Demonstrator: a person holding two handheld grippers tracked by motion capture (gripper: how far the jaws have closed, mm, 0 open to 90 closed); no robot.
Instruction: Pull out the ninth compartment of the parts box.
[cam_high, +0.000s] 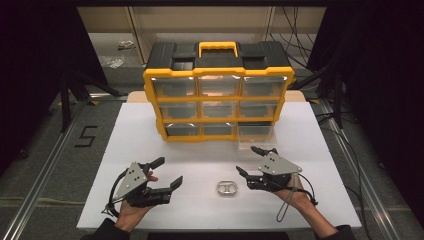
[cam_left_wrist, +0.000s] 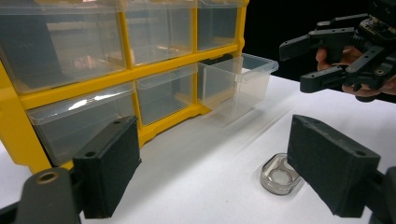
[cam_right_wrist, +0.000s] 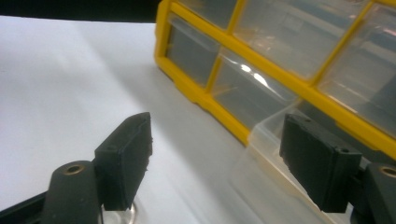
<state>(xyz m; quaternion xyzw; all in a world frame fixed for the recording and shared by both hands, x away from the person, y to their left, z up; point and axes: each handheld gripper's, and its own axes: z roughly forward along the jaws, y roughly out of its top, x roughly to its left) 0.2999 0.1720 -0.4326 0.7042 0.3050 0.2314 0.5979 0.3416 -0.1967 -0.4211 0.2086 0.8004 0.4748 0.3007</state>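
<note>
Right gripper (cam_high: 250, 161) gapes, jaws holding nothing — small clear dish (cam_high: 227, 188) lies just left of it.

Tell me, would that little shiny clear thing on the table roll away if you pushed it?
Probably not: the small clear piece lies flat and low on the white table, so it would likely slide. It looks smooth and glossy, so perhaps slippery to pinch, and probably light.

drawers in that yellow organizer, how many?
9, in a three-by-three grid in the yellow organizer: three top, three middle, three bottom. The bottom-right drawer is pulled out onto the table; none look hidden.
</note>
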